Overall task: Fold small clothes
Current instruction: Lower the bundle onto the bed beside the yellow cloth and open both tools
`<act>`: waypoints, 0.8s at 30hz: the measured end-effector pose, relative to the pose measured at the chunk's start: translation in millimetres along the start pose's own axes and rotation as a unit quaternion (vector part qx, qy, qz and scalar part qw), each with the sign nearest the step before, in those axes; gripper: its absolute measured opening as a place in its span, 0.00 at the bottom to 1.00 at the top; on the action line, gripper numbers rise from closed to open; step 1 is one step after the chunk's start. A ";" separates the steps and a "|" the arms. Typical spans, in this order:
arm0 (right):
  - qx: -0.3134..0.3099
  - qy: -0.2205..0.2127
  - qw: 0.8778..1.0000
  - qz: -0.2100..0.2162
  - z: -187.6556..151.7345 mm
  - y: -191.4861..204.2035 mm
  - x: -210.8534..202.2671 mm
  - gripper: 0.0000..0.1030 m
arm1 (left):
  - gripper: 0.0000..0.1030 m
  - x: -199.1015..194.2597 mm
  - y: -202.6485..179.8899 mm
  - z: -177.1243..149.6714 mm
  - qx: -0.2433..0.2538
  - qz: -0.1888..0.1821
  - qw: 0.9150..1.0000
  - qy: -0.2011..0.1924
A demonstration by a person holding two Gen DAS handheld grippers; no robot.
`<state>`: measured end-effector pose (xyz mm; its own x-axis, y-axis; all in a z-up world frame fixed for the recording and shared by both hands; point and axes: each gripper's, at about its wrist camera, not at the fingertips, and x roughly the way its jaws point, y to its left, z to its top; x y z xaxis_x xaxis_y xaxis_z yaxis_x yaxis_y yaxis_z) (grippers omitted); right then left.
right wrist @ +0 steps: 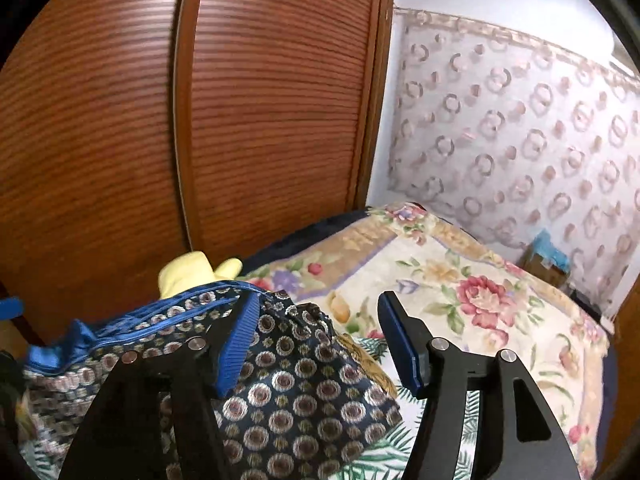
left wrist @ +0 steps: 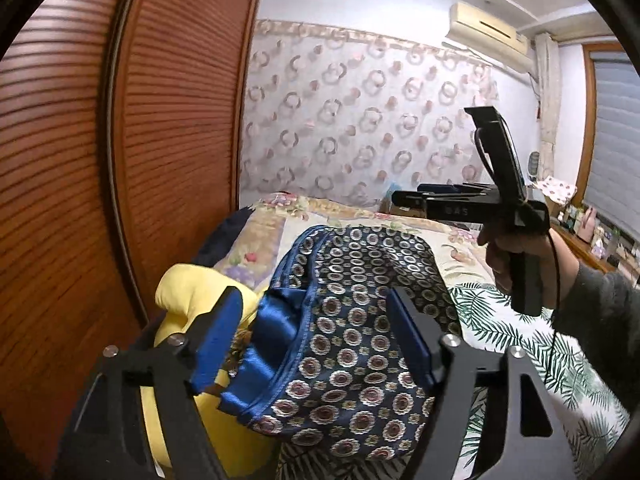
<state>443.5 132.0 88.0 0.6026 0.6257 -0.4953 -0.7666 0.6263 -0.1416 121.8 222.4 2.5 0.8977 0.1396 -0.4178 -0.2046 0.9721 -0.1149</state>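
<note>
Navy patterned garment (left wrist: 352,320) lying heaped on bed (right wrist: 460,280), beside yellow cloth (left wrist: 180,284). Left gripper (left wrist: 316,344) and right gripper (right wrist: 320,344): fingers apart, nothing clamped. Likely light, soft, slippery; satin waistband (left wrist: 276,344) best gripped.

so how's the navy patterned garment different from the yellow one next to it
The navy patterned garment is dark with rows of round medallions and shiny blue trim; the yellow garment is plain and matte. The navy one lies spread nearer the middle of the bed; the yellow one is bunched against the wooden wardrobe. Both rest on the bed, ungripped.
</note>
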 end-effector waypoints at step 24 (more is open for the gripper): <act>0.060 0.019 0.998 0.023 -96.8 21.3 -92.4 0.62 | 0.93 -41.2 -82.1 -6.3 0.065 -0.026 0.997 0.017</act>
<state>350.0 42.6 47.8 0.5565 0.6382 -0.5320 -0.7601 0.6496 -0.0159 99.2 135.7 23.5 0.8918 0.0832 -0.4447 -0.1032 0.9944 -0.0208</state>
